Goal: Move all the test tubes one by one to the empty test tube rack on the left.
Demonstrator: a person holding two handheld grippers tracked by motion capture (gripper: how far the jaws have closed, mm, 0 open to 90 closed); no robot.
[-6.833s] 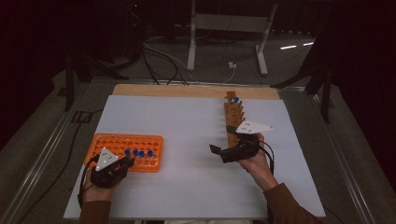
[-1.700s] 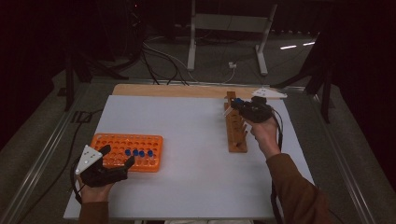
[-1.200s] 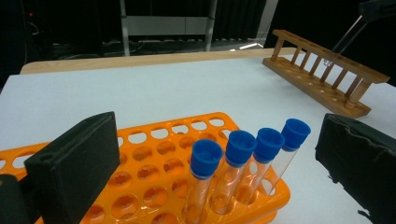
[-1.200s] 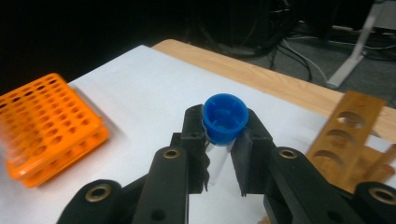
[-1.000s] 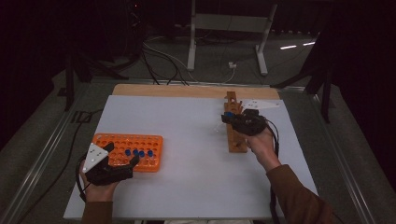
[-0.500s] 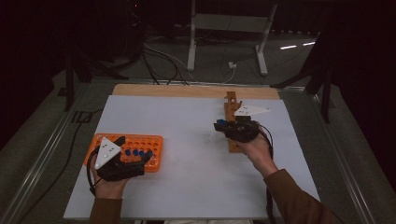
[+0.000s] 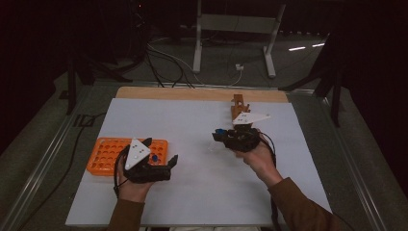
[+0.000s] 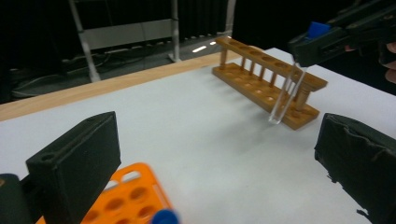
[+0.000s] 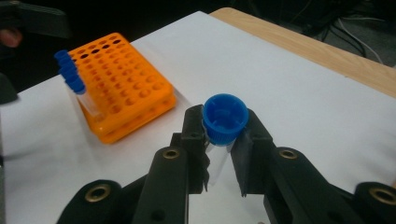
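My right gripper [image 7: 225,136] is shut on a clear tube with a blue cap [image 9: 225,116], held above the white mat just left of the near end of the wooden tube rack [image 7: 237,103]. The left gripper view shows that tube [image 8: 285,100] hanging tilted in front of the wooden rack [image 8: 268,79]. My left gripper [image 7: 161,150] stands open with nothing between its jaws, over the right end of the orange rack [image 7: 108,151]. A row of blue-capped tubes [image 9: 70,70] stands along one edge of the orange rack [image 9: 121,88].
A white mat [image 7: 192,192] covers the table, with a bare wooden strip [image 7: 168,93] along its far edge. Cables and a metal stand's legs [image 7: 233,43] lie on the dark floor beyond. Metal rails run along both sides.
My right gripper has carried the tube left and nearer, off the wooden rack. My left gripper has moved right along the orange rack and risen a little.
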